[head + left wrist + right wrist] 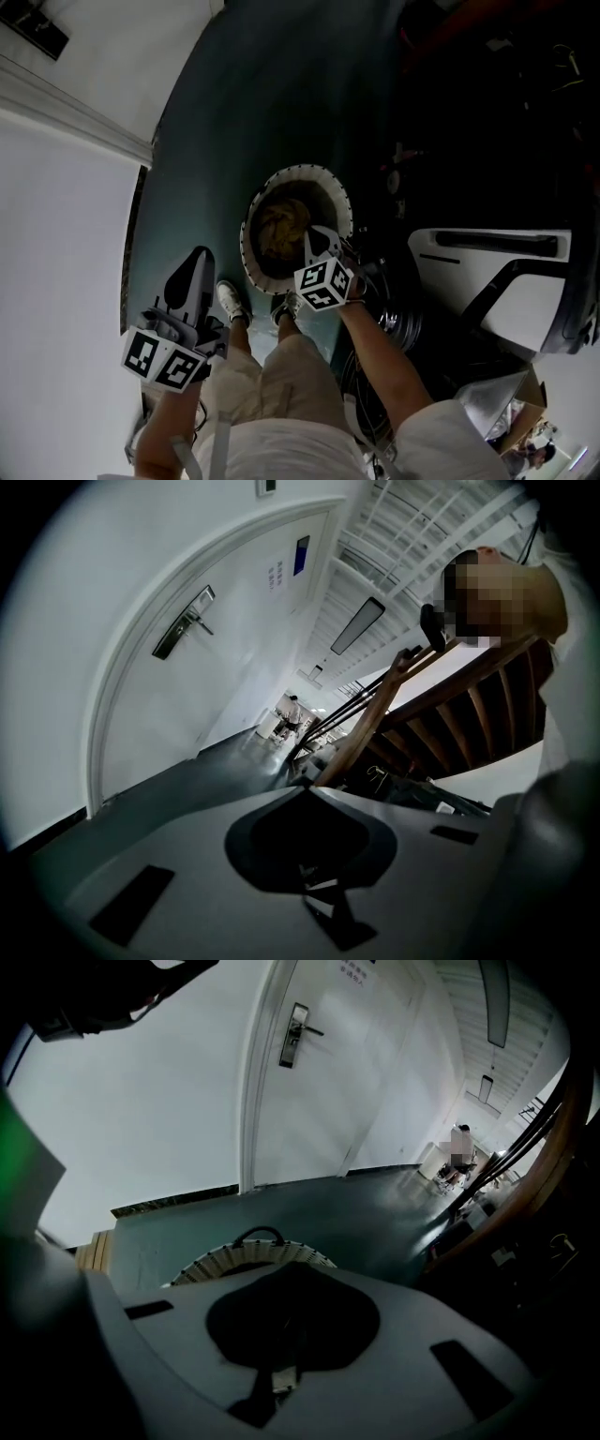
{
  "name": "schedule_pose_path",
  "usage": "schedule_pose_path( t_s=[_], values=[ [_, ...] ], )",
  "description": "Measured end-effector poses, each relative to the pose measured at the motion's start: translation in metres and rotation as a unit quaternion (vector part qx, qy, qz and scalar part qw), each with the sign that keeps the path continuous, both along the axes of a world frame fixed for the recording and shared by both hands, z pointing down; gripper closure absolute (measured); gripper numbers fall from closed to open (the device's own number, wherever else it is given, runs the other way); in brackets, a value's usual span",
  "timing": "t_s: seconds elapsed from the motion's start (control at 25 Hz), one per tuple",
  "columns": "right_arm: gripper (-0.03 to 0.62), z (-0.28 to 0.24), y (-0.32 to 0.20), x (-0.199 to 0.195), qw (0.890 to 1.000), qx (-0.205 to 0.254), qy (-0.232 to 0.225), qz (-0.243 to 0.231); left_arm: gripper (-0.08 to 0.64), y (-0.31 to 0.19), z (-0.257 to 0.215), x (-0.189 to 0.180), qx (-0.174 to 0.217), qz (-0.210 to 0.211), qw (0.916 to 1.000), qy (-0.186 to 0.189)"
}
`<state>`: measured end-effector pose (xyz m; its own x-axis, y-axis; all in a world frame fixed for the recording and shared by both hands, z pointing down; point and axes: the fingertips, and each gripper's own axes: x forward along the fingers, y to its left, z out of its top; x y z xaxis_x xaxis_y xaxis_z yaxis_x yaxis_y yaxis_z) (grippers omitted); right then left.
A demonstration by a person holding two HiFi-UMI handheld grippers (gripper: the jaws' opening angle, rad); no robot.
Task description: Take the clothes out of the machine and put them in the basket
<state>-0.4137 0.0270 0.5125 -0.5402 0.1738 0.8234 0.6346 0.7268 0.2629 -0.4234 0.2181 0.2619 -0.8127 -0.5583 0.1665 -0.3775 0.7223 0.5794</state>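
Clothes (281,230): tan bundle lying inside round woven basket (300,172). Basket stands on dark green floor (253,94), just ahead of my shoes (232,300). My right gripper (316,236) hangs over basket's right rim, tilted down, jaws pressed together, nothing between them (its own view shows only basket rim beyond tips). My left gripper (199,255) sits off to left, well clear of basket, jaws likewise closed and empty.
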Motion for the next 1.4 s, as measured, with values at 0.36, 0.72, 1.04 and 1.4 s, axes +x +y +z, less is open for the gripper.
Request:
schedule_pose_path(
  t_s=[0.36,0.72,1.04,1.4],
  values=[
    [0.581,-0.106,-0.031,-0.018,0.998,-0.032,-0.048,0.015,0.546,0.012,-0.07,-0.006,0.0,-0.019,0.9983,-0.055],
    [0.581,-0.243,-0.054,-0.029,0.989,-0.057,-0.13,0.037,0.546,0.015,-0.14,-0.002,0.013,-0.029,0.9948,-0.096],
    [0.58,-0.353,-0.06,-0.018,0.977,-0.07,-0.198,0.039,0.546,0.034,-0.188,0.013,0.024,-0.05,0.9907,-0.125],
    [0.58,-0.445,-0.046,-0.002,0.961,-0.073,-0.264,0.02,0.546,0.064,-0.232,0.029,0.042,-0.082,0.9834,-0.157]
  ],
)
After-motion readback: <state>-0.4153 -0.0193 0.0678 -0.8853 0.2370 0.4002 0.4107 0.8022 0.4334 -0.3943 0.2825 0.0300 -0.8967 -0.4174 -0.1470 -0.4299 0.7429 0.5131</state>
